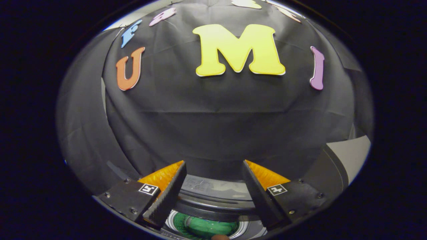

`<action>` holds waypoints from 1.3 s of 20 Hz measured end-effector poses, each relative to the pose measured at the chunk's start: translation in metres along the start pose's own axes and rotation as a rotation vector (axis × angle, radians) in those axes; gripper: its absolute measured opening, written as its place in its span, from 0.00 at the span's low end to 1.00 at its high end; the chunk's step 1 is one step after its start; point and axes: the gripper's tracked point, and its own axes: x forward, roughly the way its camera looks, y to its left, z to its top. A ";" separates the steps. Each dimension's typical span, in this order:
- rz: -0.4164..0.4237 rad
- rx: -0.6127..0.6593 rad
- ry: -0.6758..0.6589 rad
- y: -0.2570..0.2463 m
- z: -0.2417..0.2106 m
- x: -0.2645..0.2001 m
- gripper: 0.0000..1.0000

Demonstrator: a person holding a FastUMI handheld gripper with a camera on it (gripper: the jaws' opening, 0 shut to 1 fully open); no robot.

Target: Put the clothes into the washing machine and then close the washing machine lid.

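Observation:
My gripper (214,165) is open, its two fingers wide apart with nothing between them, held above the washing machine (217,200). Below and between the fingers lies the machine's dark round opening rim, and inside it the drum (206,227) with something green in it; I cannot tell whether that is cloth or a drum part. A raised dark curved part, probably the open lid (328,170), stands to the right of the right finger. The fingers point at the booth's black cloth wall (217,126) beyond the machine.
A pale grey surface (352,153) shows past the lid on the right. The black cloth wall hangs close behind the machine. A small brownish rounded thing (220,237) sits at the near rim of the drum opening.

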 end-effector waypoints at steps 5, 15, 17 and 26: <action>0.032 -0.036 0.068 0.013 -0.044 -0.035 1.00; 0.127 -0.114 -0.075 0.032 -0.026 -0.159 1.00; 0.117 -0.114 -0.126 0.025 -0.022 -0.202 1.00; -0.088 0.012 -0.216 -0.070 -0.030 -0.445 1.00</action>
